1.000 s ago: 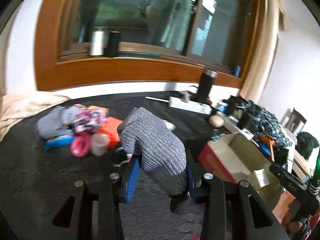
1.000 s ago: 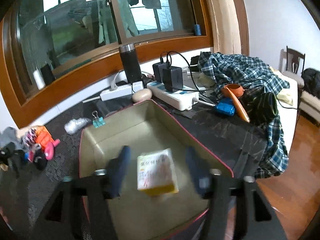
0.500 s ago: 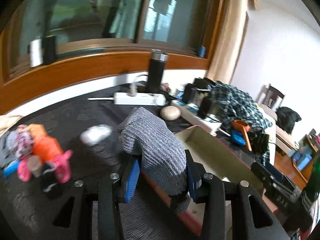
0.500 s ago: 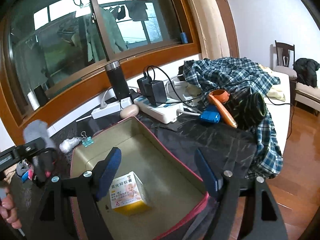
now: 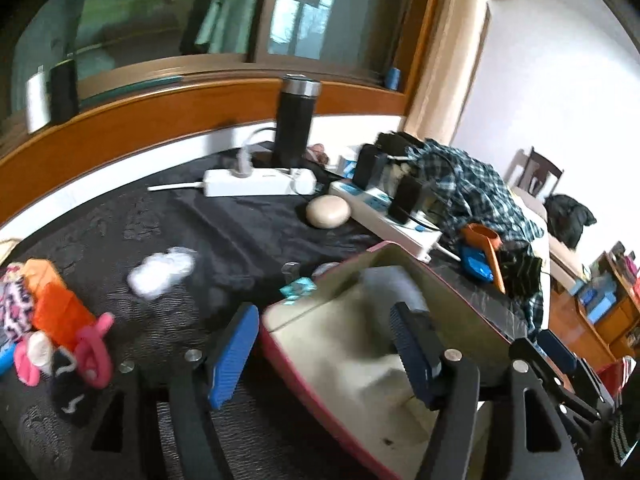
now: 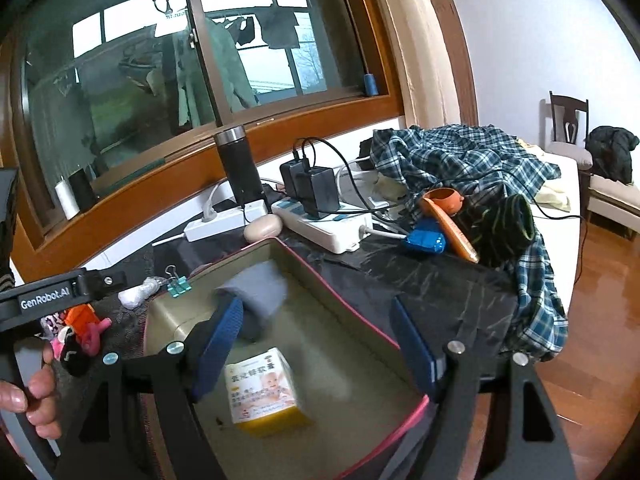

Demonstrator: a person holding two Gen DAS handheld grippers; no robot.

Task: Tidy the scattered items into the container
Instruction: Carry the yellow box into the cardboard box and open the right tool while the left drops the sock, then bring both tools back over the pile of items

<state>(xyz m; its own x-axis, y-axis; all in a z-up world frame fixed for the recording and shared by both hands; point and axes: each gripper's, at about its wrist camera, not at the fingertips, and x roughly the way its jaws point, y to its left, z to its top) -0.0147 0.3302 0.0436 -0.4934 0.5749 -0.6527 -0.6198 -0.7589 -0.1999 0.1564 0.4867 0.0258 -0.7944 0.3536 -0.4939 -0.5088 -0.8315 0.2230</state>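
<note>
The container is a shallow box with a red rim (image 5: 320,392) (image 6: 344,280) on the black table. My left gripper (image 5: 324,354) is open and empty above the box's left edge. A grey sock (image 6: 256,294) lies blurred in the box's far corner; in the left wrist view it is a pale blur (image 5: 394,284). A yellow and white carton (image 6: 262,392) lies in the box. My right gripper (image 6: 316,350) is open and empty above the box. A pile of pink, orange and black items (image 5: 56,336) lies on the table at left.
A white wad (image 5: 162,270), a teal binder clip (image 6: 178,284), a beige oval case (image 5: 328,211), two power strips (image 5: 256,182) and a black flask (image 5: 294,120) sit behind the box. A plaid shirt (image 6: 480,184), an orange scoop and a blue object lie at right.
My left gripper swung right over the box, opened and let go of the grey sock, which now lies in the box. My right gripper rose and drew back from the carton.
</note>
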